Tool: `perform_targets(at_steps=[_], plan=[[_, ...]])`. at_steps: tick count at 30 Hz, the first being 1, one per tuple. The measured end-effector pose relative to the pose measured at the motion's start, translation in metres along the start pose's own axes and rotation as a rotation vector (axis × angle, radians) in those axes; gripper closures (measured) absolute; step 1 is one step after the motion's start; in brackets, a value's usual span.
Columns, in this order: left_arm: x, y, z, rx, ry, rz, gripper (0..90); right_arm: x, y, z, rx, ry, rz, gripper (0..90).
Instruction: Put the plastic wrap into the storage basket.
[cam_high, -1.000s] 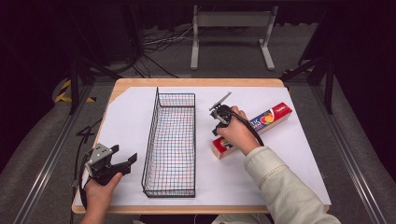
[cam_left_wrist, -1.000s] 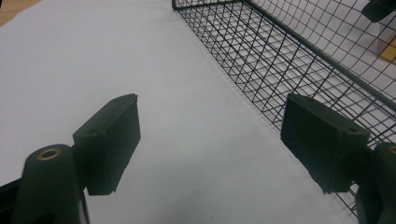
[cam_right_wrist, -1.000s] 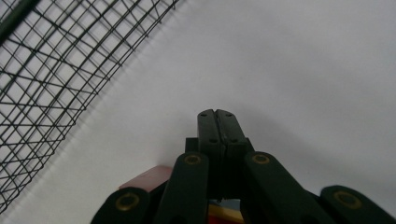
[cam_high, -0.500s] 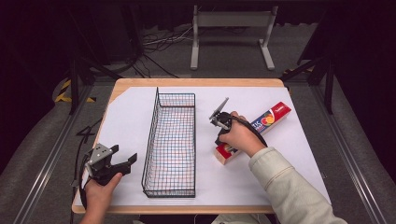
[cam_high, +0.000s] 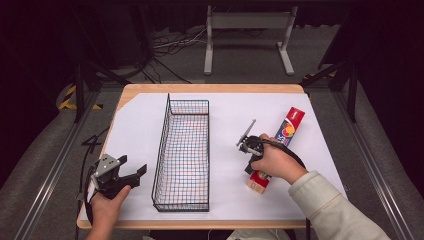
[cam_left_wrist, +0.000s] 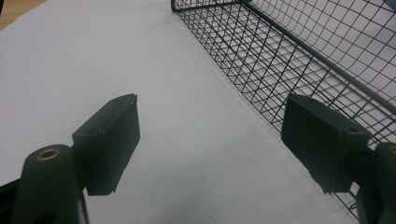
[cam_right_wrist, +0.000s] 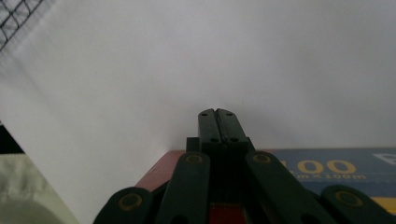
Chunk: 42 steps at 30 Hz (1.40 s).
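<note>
A long red and blue box lies at an angle on the white sheet, right of a black wire basket. My right hand rests over the box's near end. My right gripper is shut with nothing between its jaws, just above the red end of the box. My left gripper is held at the table's front left corner, beside the basket's near end. It stands open over bare paper, with the basket's mesh wall just to its right.
The basket has nothing in it. White paper covers the wooden table. Dark floor, cables and a metal stand lie beyond the far edge. Rails run along both sides of the table.
My right hand has slid along the box toward its near end, closer to the person. The left gripper has stayed where it was.
</note>
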<state>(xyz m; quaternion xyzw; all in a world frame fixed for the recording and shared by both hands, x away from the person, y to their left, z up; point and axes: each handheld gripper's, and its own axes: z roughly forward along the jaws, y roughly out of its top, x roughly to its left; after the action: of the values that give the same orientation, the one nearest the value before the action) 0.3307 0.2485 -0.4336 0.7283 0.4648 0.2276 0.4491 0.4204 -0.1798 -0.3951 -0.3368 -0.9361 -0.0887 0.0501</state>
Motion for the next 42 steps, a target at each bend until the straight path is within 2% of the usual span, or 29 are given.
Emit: perform_targets(at_steps=[2, 4, 12, 13, 19, 23, 25, 27, 30, 31, 33, 35, 36, 39, 40, 42], plan=[[0.0, 0.0, 0.001, -0.004, 0.001, -0.007, 20.4, 0.0, -0.004, 0.0, 0.004, -0.001, -0.003, 90.0], [0.0, 0.001, 0.001, -0.002, 0.0, -0.008, 20.4, 0.001, -0.017, -0.003, 0.012, -0.002, 0.0, 90.0], [0.001, 0.005, 0.004, -0.011, -0.001, -0.019, 20.5, 0.003, -0.05, -0.008, 0.031, -0.017, -0.004, 90.0], [0.001, 0.005, 0.004, -0.011, -0.001, -0.019, 20.5, 0.003, -0.05, -0.008, 0.031, -0.017, -0.004, 90.0], [-0.001, 0.006, 0.007, -0.007, -0.008, -0.006, 20.5, -0.001, -0.074, -0.013, 0.034, -0.023, 0.03, 90.0], [0.001, 0.005, 0.006, -0.011, -0.002, -0.022, 20.5, -0.011, -0.094, -0.019, 0.047, -0.036, 0.076, 90.0], [0.001, 0.005, 0.005, -0.008, 0.0, -0.022, 20.5, -0.016, -0.104, -0.023, 0.035, -0.034, 0.108, 90.0], [0.001, 0.004, 0.005, -0.004, -0.001, -0.022, 20.5, -0.019, -0.111, -0.024, 0.033, -0.052, 0.113, 90.0], [0.0, 0.005, 0.005, -0.002, 0.006, -0.015, 20.5, -0.02, -0.114, -0.025, 0.016, -0.046, 0.128, 90.0], [0.0, 0.005, 0.004, -0.003, 0.008, -0.015, 20.5, -0.019, -0.115, -0.025, -0.002, -0.037, 0.117, 85.4], [-0.001, 0.004, 0.004, -0.003, 0.01, -0.018, 20.5, -0.018, -0.116, -0.025, -0.014, -0.042, 0.106, 82.8], [0.0, 0.004, 0.004, -0.005, 0.012, -0.02, 20.5, -0.016, -0.117, -0.026, -0.056, -0.047, 0.108, 81.0], [0.0, 0.004, 0.004, -0.007, 0.01, -0.019, 20.5, -0.015, -0.118, -0.03, -0.119, -0.025, 0.105, 77.9], [0.001, 0.004, 0.005, -0.005, 0.01, -0.027, 20.5, -0.013, -0.12, -0.038, -0.209, -0.01, 0.109, 72.0], [0.001, 0.004, 0.005, -0.005, 0.01, -0.027, 20.5, -0.013, -0.12, -0.038, -0.209, -0.01, 0.109, 72.0], [0.001, 0.004, 0.004, -0.004, 0.009, -0.026, 20.5, -0.012, -0.122, -0.044, -0.295, -0.012, 0.108, 66.3]])
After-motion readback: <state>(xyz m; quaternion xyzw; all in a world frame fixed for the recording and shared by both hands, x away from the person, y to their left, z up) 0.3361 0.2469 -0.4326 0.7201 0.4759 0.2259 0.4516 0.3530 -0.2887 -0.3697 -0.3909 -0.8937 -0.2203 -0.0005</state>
